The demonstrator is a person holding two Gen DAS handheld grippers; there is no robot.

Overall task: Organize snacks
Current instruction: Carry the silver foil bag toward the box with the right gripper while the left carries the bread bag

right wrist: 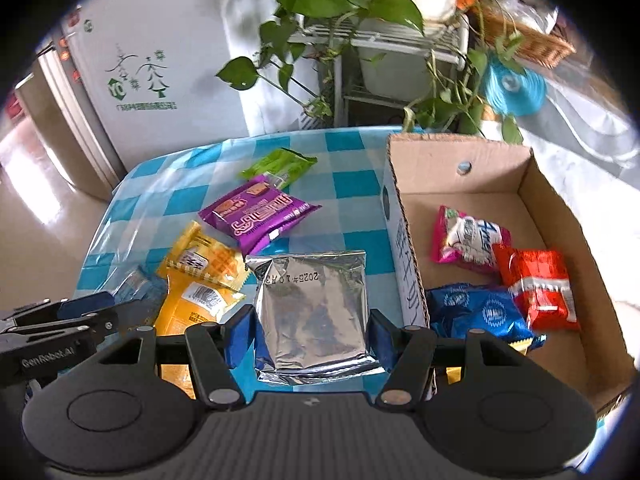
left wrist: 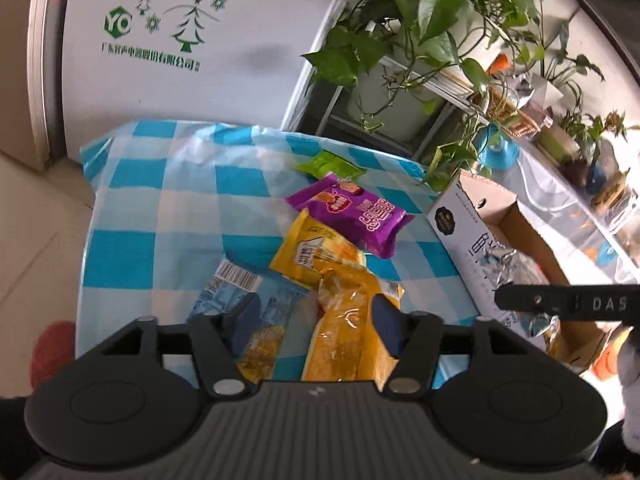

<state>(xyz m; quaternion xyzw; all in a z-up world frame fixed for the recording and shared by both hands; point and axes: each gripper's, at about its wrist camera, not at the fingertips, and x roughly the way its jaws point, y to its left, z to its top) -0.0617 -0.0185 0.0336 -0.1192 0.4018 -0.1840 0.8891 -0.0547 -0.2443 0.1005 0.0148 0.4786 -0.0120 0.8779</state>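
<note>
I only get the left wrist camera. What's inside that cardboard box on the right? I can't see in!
Observer: In the open brown cardboard box lie a pink-and-white snack packet, a red snack packet and some blue snack packets.
Operator: Ooh! And what's happening just beside it?
Observer: The right hand-held gripper grips a flat silver foil pouch between its blue pads. The pouch is outside the box, left of its wall, over the blue-checked tablecloth.
</note>
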